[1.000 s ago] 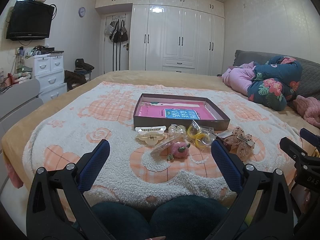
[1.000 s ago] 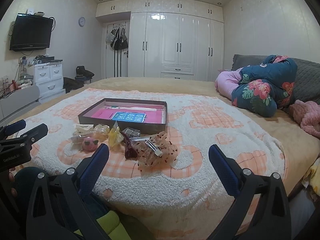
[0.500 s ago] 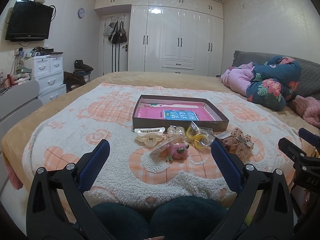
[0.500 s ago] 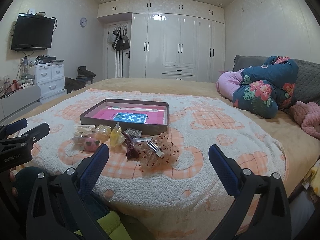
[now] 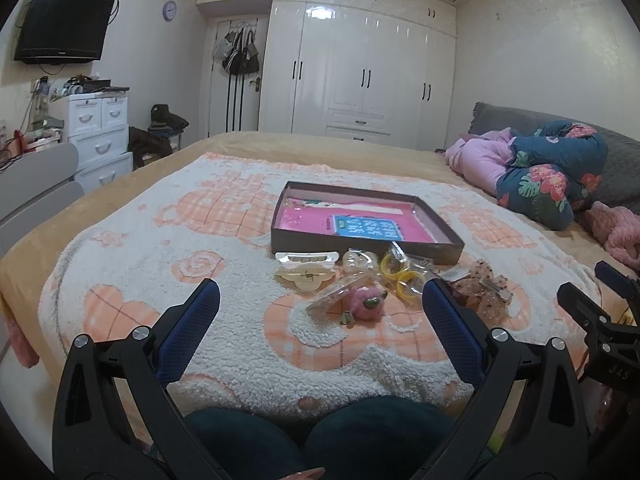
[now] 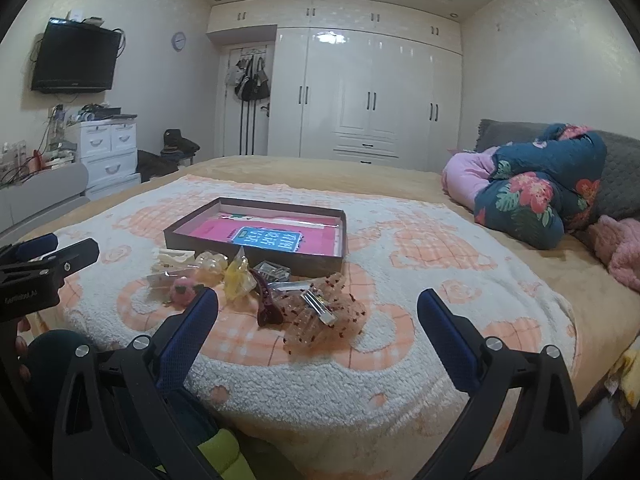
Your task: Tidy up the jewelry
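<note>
Left tool jaws spread wide, nothing between them, held above the near edge of the blanket on the bed. Right tool likewise spread wide and empty, off to the right of the left one; its tip shows at the right edge of the left view, and the left tool's tip at the left edge of the right view. Box: shallow, dark-walled, open, pink liner, blue card lying flat inside; long axis runs left-right across the bed, near wall facing the tools. Jewelry lies in a loose row on the blanket just in front of that near wall, row axis parallel to it. From left in the left view: cream claw clip, long axis left-right, with a white clip just behind it; clear bag; yellow rings in a bag; pink fuzzy piece nearest the left tool, partly on a clear packet angled up to the right. Right end: sheer bow clip with red specks, its metal bar pointing from far-left to near-right; dark red clip touching its left side, long axis roughly toward the camera. Small grey packet sits against the box wall. Nothing from the row is inside the box.
</note>
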The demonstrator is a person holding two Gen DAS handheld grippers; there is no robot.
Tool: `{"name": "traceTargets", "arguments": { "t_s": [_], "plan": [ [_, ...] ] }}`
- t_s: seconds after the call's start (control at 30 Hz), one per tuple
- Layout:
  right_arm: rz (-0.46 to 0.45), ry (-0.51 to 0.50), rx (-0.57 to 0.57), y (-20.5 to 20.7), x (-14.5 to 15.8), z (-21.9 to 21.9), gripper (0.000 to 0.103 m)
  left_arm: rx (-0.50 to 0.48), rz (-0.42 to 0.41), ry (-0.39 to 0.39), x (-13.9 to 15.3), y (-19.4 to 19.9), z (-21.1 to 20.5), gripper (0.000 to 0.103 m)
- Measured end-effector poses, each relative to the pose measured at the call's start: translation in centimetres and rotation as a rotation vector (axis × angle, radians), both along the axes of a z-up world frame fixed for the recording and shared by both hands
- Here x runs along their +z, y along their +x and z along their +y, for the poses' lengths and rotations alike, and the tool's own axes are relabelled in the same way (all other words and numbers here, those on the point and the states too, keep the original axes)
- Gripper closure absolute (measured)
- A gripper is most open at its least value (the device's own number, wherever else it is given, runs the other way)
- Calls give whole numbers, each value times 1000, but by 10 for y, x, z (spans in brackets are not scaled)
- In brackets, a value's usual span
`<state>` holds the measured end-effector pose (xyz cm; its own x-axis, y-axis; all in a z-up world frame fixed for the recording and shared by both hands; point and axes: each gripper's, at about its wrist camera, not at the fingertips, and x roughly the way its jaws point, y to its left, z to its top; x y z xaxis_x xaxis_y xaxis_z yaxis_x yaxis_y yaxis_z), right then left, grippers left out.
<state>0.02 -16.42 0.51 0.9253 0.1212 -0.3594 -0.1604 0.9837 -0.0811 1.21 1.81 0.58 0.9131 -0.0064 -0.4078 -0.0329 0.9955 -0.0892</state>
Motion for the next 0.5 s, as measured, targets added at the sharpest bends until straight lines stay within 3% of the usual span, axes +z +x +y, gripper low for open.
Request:
{"name": "traceTargets", "arguments": {
  "t_s": [0.3, 0.5],
  "plan": [
    [47, -10, 36, 29, -3, 7, 6, -52, 120, -32, -7, 32, 16, 10],
    [90, -24, 46, 47, -10, 8, 6, -107, 142, -37, -5, 46, 21, 10]
  ]
}}
